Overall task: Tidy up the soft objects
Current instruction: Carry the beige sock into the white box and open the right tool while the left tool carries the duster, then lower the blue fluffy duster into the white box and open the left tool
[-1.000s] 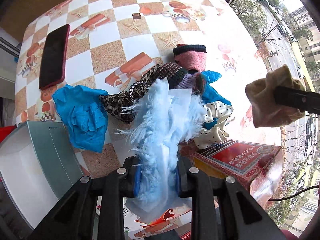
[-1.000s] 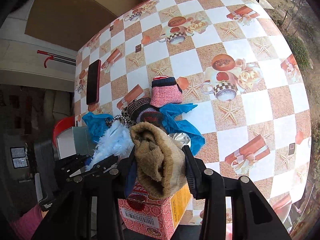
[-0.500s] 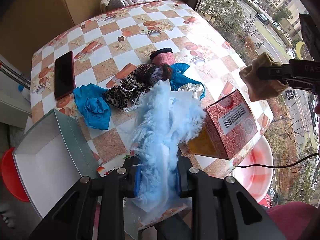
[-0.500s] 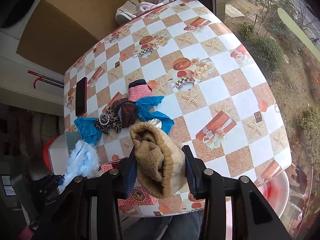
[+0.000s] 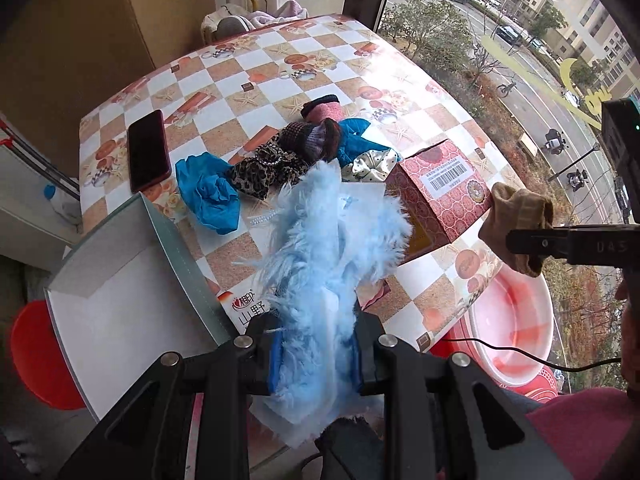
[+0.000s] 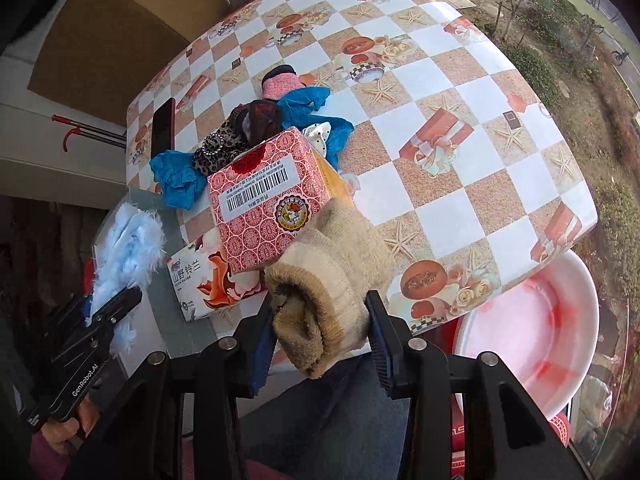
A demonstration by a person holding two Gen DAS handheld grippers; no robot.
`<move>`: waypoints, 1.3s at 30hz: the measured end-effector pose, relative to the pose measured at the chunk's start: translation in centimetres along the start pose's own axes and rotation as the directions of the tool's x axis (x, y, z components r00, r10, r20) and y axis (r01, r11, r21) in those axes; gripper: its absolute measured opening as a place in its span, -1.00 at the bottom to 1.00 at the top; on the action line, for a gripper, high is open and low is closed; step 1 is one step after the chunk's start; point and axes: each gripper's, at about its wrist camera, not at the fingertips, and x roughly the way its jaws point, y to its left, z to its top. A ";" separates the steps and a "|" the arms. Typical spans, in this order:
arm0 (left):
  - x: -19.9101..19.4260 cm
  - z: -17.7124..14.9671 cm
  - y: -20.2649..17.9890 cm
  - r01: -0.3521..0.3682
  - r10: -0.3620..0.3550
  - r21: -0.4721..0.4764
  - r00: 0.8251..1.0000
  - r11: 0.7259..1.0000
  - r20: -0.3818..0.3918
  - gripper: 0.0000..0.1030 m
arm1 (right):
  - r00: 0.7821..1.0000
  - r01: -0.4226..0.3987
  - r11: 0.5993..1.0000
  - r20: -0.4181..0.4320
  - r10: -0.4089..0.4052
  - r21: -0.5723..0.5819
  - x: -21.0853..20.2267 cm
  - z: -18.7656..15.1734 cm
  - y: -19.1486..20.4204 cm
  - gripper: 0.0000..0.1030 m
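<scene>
My left gripper (image 5: 316,356) is shut on a fluffy light-blue item in a clear wrapper (image 5: 328,248), held high over the table's near edge. My right gripper (image 6: 320,344) is shut on a rolled tan sock (image 6: 332,280), also lifted above the near edge; the same tan sock (image 5: 516,224) shows at the right of the left wrist view. On the checkered table (image 6: 440,88) lies a heap of soft things: a blue cloth (image 5: 210,192), a leopard-print piece (image 5: 260,172), a pink sock (image 5: 324,112) and a dotted white scrunchie (image 5: 368,164).
A red patterned box (image 6: 264,196) leans on a tissue pack (image 6: 208,284) at the near edge. An open grey-white box (image 5: 120,304) stands at the left. A phone (image 5: 147,150) lies on the table. A pink basin (image 6: 532,332) sits below the table's right corner.
Both grippers have risen and drawn back from the heap toward the near table edge, each still holding its item. More of the table, the open box and the basin now shows.
</scene>
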 end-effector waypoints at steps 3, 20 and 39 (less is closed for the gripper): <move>-0.7 -1.0 1.1 -0.011 0.012 -0.025 1.000 1.000 0.015 -0.46 | 1.000 -0.015 0.999 -0.009 0.014 -0.040 0.4 -0.9 1.9 -0.15; -4.3 -7.0 8.8 -0.092 0.113 -0.234 0.991 0.968 0.077 -0.46 | 0.998 -0.064 0.920 -0.019 0.062 -0.387 1.8 -2.4 16.1 -0.15; -4.7 -11.7 13.3 -0.120 0.149 -0.404 0.988 0.907 0.041 -0.45 | 0.987 -0.053 0.897 -0.158 -0.019 -0.438 6.7 -2.5 15.7 0.50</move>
